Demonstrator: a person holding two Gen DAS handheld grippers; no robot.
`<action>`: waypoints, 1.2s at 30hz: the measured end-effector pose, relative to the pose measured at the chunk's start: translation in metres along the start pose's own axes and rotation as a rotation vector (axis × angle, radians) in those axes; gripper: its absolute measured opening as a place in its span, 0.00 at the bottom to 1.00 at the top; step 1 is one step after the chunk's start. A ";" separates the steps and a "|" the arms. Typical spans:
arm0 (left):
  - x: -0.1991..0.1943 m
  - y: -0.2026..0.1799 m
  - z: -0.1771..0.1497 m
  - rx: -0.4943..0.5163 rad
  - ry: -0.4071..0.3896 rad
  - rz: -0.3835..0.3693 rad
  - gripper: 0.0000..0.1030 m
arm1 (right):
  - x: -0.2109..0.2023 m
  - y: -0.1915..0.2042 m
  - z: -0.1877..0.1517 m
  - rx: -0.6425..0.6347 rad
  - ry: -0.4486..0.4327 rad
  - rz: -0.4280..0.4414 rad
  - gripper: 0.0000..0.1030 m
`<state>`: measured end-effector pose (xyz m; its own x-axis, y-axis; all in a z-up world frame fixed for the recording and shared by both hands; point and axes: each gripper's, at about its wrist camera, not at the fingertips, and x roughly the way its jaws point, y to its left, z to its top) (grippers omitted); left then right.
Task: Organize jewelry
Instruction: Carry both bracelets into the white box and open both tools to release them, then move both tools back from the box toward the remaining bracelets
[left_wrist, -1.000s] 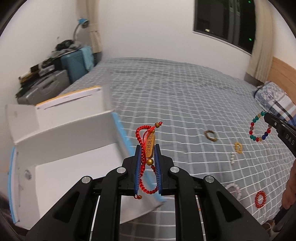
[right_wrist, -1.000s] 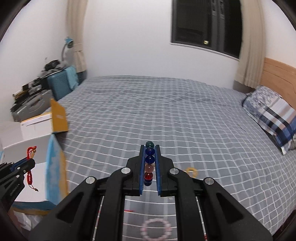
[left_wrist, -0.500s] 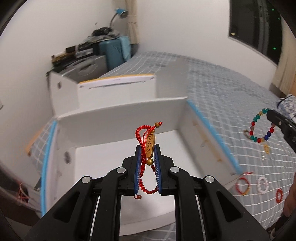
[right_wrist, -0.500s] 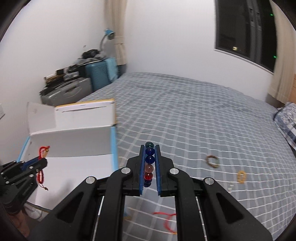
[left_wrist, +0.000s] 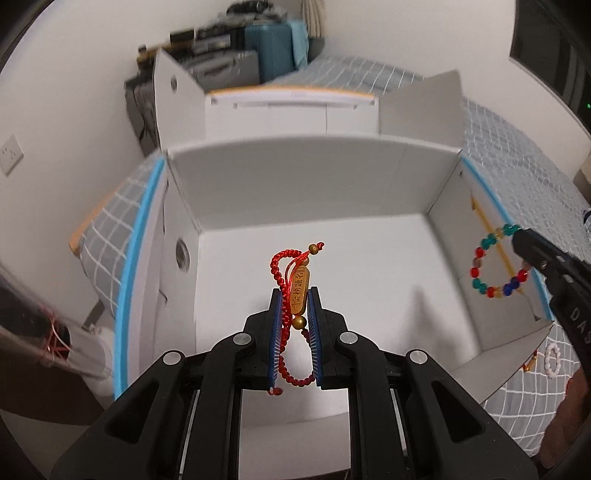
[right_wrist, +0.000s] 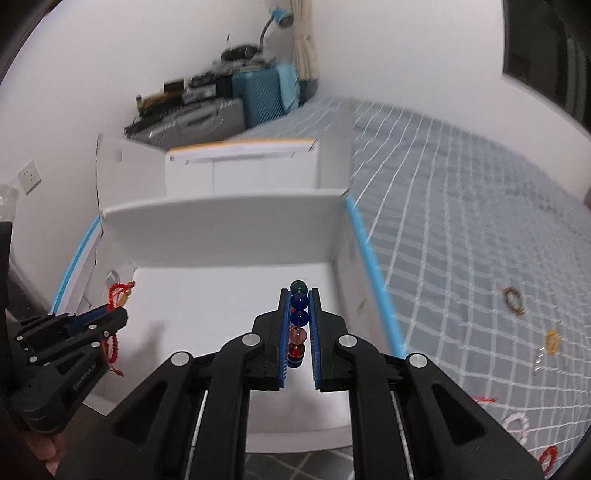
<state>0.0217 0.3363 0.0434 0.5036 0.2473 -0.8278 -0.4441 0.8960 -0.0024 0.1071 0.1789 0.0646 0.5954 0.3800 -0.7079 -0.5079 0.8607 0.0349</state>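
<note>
red cord bracelet (left_wrist: 291, 295) | clamped in left gripper (left_wrist: 295, 301) above white box (left_wrist: 295, 173) | right gripper (right_wrist: 299, 314) clamps bead bracelet (right_wrist: 298, 317)

The open white cardboard box (left_wrist: 332, 266) sits on the grey checked bed (right_wrist: 461, 229), at its left edge. Over the box, the left tool (left_wrist: 295, 295) clamps the red braided cord bracelet (left_wrist: 291, 288); to its right the right tool (right_wrist: 299, 295) pinches the multicoloured glass bead bracelet (left_wrist: 495, 266). Behind the box stands a blue hard-shell suitcase (right_wrist: 262, 92).
</note>
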 end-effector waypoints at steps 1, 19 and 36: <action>0.002 0.002 -0.001 -0.005 0.011 0.000 0.13 | 0.008 0.003 -0.001 0.008 0.031 0.008 0.08; 0.029 0.013 -0.004 -0.016 0.096 0.048 0.16 | 0.056 0.018 -0.015 0.014 0.187 0.030 0.12; -0.019 -0.017 -0.002 0.010 -0.111 0.090 0.88 | -0.034 -0.010 -0.006 0.020 -0.072 -0.034 0.85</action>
<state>0.0180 0.3157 0.0575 0.5410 0.3657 -0.7574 -0.4842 0.8717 0.0750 0.0882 0.1549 0.0838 0.6560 0.3729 -0.6562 -0.4739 0.8802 0.0263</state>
